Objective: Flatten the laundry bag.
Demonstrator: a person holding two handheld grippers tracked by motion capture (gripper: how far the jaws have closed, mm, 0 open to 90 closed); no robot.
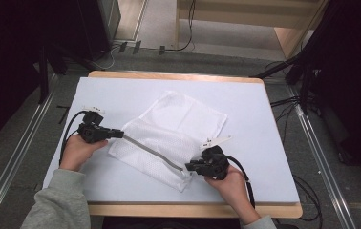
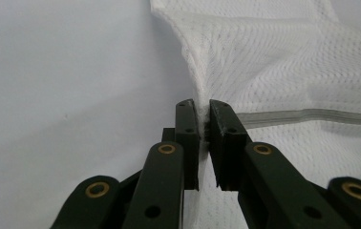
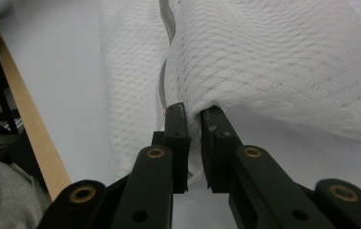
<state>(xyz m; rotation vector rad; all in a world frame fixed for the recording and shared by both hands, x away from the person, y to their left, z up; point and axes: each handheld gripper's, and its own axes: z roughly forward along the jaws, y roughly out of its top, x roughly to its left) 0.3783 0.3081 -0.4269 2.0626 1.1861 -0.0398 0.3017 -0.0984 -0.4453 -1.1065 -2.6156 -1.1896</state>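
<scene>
A white mesh laundry bag with a grey zipper lies across the middle of the table. My left gripper is shut on the bag's left end beside the zipper; in the left gripper view the mesh is pinched between the jaws at my left gripper. My right gripper is shut on the bag's near right corner. In the right gripper view its jaws hold a fold of mesh at my right gripper, with the zipper running away above.
The table has a pale blue top with a wooden edge. Cables trail off both sides, and dark stands sit on the floor behind. A grey sleeve comes in at the bottom left.
</scene>
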